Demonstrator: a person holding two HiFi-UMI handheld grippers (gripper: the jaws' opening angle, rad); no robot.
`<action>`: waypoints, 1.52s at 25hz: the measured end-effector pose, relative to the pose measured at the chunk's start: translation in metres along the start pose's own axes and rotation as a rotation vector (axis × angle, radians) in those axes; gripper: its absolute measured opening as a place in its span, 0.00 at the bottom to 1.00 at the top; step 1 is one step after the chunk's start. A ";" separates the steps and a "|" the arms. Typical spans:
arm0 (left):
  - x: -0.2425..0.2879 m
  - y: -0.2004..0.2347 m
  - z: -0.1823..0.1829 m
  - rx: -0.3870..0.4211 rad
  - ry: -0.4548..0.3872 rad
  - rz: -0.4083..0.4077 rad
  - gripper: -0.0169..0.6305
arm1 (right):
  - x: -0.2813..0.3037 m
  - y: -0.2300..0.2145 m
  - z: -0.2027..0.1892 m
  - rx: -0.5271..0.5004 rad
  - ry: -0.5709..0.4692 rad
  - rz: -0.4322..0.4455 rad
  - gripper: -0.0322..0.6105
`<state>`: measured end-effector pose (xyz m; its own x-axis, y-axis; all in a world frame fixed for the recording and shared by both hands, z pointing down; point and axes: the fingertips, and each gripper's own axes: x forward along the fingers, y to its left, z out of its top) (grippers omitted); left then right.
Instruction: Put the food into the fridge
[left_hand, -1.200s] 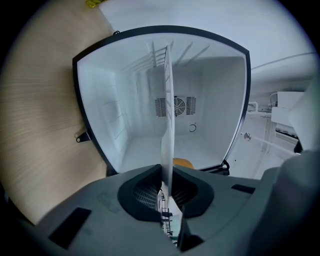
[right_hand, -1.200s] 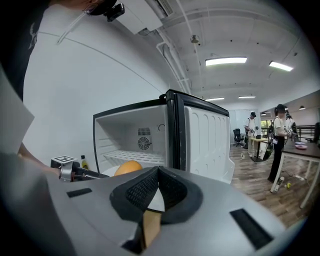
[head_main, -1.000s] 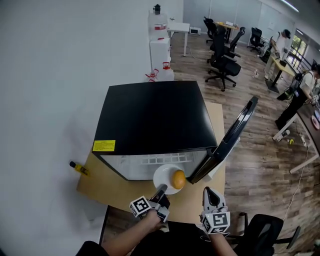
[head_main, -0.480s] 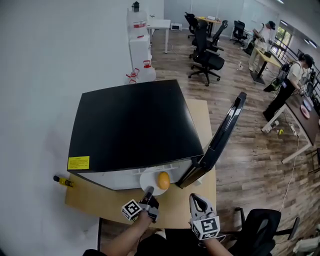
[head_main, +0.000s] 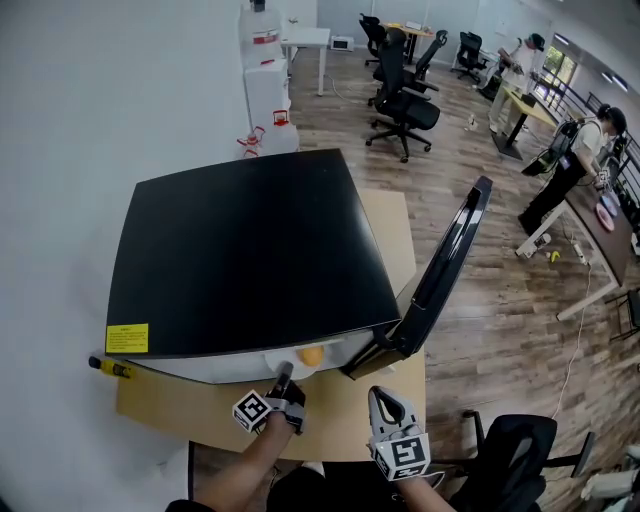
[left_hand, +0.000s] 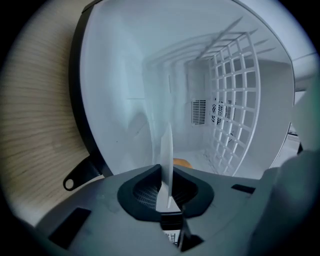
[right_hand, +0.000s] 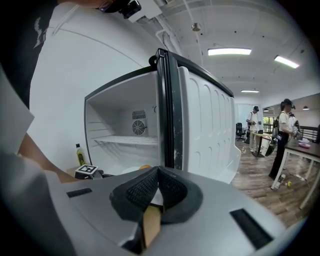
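A black mini fridge (head_main: 250, 250) stands on a wooden table (head_main: 340, 420) with its door (head_main: 445, 270) swung open to the right. My left gripper (head_main: 283, 373) is shut on the rim of a white plate (left_hand: 167, 150), which reaches into the fridge's white inside. An orange (head_main: 312, 355) lies on the plate, just under the fridge's front edge; in the left gripper view the orange (left_hand: 181, 162) peeks past the plate's edge. My right gripper (head_main: 386, 402) hovers shut and empty over the table's front, right of the left one, facing the open door (right_hand: 169, 110).
A wire shelf (left_hand: 235, 100) sits inside the fridge. A small yellow bottle (head_main: 108, 367) lies at the table's left edge by the white wall. An office chair (head_main: 520, 455) stands at lower right. Desks, chairs and people are farther back in the room.
The left gripper has carried the plate and orange forward into the fridge; the fridge's top now hides most of the plate. The right gripper stayed beside it, still shut.
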<state>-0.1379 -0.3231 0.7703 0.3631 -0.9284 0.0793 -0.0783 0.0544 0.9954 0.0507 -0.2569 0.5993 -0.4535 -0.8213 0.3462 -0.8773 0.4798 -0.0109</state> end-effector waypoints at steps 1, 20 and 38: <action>0.002 0.000 0.000 -0.005 -0.004 -0.001 0.08 | 0.002 0.004 -0.001 -0.004 0.000 0.011 0.14; 0.037 0.012 -0.007 -0.060 -0.064 0.084 0.08 | -0.006 0.052 -0.039 -0.072 0.059 0.166 0.14; 0.063 0.018 -0.016 -0.023 -0.009 0.264 0.08 | -0.023 0.047 -0.044 -0.035 0.055 0.138 0.14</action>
<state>-0.1016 -0.3748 0.7940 0.3248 -0.8840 0.3363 -0.1477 0.3038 0.9412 0.0270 -0.2017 0.6322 -0.5595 -0.7289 0.3946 -0.8006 0.5985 -0.0295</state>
